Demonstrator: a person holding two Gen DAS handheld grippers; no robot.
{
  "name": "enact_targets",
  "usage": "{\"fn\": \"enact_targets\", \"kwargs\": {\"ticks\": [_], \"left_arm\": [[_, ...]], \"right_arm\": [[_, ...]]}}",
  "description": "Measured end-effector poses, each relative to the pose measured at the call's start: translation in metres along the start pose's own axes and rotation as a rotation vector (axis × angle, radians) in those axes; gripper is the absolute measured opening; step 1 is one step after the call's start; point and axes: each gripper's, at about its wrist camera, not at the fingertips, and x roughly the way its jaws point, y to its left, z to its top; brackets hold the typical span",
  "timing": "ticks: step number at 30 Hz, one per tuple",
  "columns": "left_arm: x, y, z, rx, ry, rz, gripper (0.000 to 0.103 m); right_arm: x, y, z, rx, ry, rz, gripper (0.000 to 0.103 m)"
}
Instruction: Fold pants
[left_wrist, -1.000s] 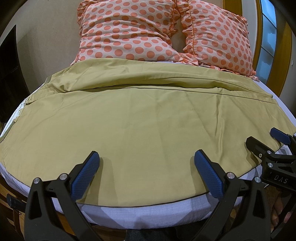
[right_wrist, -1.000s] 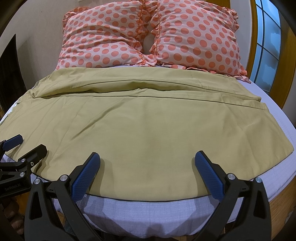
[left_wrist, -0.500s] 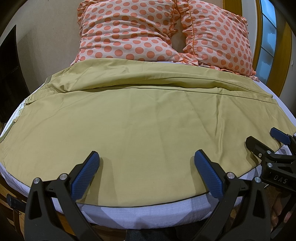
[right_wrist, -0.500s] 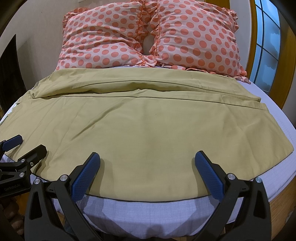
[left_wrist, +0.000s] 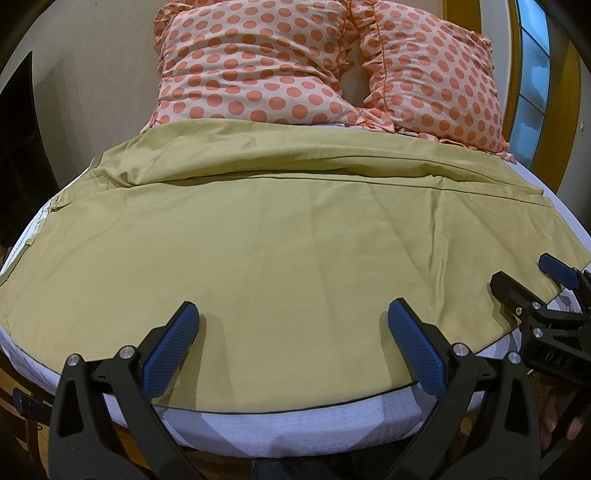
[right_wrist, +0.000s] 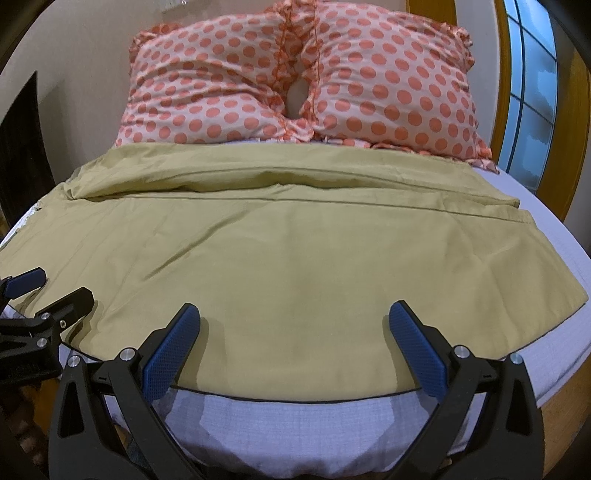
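Bed (right_wrist: 546, 295) with white sheet, two polka-dot pillows (right_wrist: 391, 85) at the head. Olive pants (left_wrist: 288, 251) spread flat across the bed, below the pillows. Left gripper (left_wrist: 291, 325) and right gripper (right_wrist: 293, 325) hover over the pants' near edge, jaws wide apart, holding nothing.

The left gripper (left_wrist: 291, 343) has 2 black plastic fingers (left_wrist: 436, 362) faced with blue cross-hatched pads, with 2 silver screw heads behind each pad. The right gripper (right_wrist: 293, 343) matches: black angular frame, blue textured pads (right_wrist: 170, 354), silver screws. Faint embossed lettering marks its black body.
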Motion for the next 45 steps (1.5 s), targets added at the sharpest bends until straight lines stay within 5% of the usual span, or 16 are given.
{"fn": "enact_targets", "kwargs": {"ticks": [2, 6, 10, 14, 16, 21, 28, 33, 34, 37, 41, 45], "left_arm": [[-0.001, 0.001, -0.002, 0.007, -0.011, -0.003, 0.101], [-0.001, 0.006, 0.006, 0.011, 0.009, 0.014, 0.101], [-0.011, 0.019, 0.025, 0.012, -0.06, 0.088, 0.101], [-0.009, 0.03, 0.049, -0.003, -0.088, 0.137, 0.101], [-0.006, 0.034, 0.057, -0.004, -0.088, 0.144, 0.101], [0.004, 0.041, 0.073, -0.011, -0.089, 0.115, 0.101], [0.022, 0.045, 0.077, -0.006, -0.074, 0.097, 0.101], [0.031, 0.05, 0.075, -0.033, -0.047, 0.037, 0.101], [0.032, 0.052, 0.074, -0.048, -0.043, 0.02, 0.101], [0.03, 0.057, 0.072, -0.085, -0.046, -0.005, 0.101], [0.024, 0.068, 0.069, -0.127, -0.049, -0.01, 0.101], [0.009, 0.084, 0.062, -0.177, -0.081, -0.023, 0.101]], "right_arm": [[-0.001, -0.002, 0.0, -0.016, -0.017, 0.018, 0.102], [0.01, -0.024, 0.033, -0.005, 0.084, 0.03, 0.102], [0.019, -0.094, 0.109, 0.172, 0.046, -0.064, 0.102], [0.083, -0.163, 0.18, 0.333, 0.118, -0.21, 0.102], [0.135, -0.197, 0.211, 0.413, 0.196, -0.317, 0.084], [0.231, -0.254, 0.244, 0.601, 0.324, -0.421, 0.066], [0.284, -0.271, 0.236, 0.632, 0.365, -0.572, 0.046], [0.285, -0.268, 0.218, 0.539, 0.274, -0.512, 0.028], [0.283, -0.272, 0.211, 0.54, 0.256, -0.498, 0.016], [0.281, -0.287, 0.197, 0.612, 0.208, -0.427, 0.006], [0.264, -0.321, 0.175, 0.751, 0.114, -0.293, 0.004], [0.198, -0.323, 0.156, 0.739, -0.064, -0.135, 0.004]]}}
